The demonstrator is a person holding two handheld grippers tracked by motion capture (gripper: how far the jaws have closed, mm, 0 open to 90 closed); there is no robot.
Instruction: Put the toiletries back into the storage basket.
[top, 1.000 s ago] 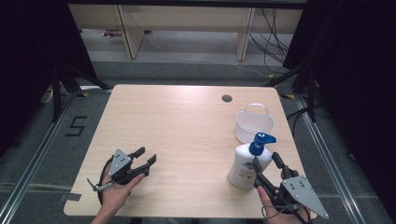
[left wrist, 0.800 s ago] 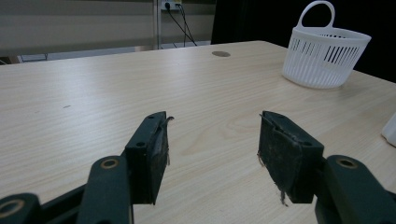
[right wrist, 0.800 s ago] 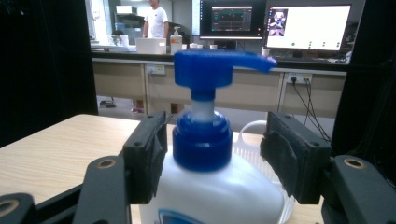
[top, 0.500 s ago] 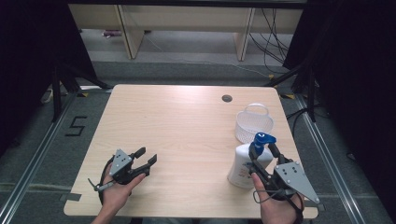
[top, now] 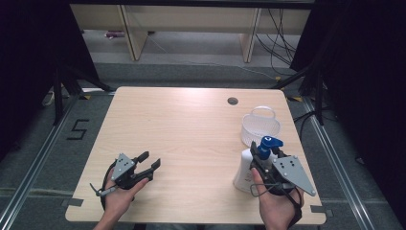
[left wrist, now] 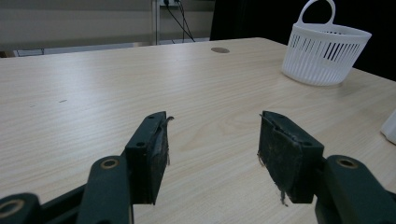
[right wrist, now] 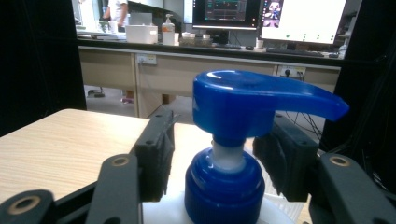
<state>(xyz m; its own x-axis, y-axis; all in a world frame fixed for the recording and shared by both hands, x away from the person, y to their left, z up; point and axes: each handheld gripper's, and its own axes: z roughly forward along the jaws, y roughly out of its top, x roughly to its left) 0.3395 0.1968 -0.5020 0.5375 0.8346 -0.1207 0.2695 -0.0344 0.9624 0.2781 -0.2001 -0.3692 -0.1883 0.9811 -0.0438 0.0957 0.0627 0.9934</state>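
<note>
1. On the left side of the table (top: 191, 129), the left gripper (top: 149, 161) was held low in a hand, its jaws wide apart with nothing between them.
2. Farther right, the white basket (top: 261, 125) was seen near the back edge.
3. Just in front of it, the pump bottle (top: 249, 167) stood upright.
4. The right gripper (right wrist: 215, 154) had been brought around the bottle's blue neck, and its jaws had just been closing, though small gaps were left, so a lift was judged close.

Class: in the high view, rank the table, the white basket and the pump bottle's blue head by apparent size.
1. Table
2. White basket
3. Blue pump head
</note>
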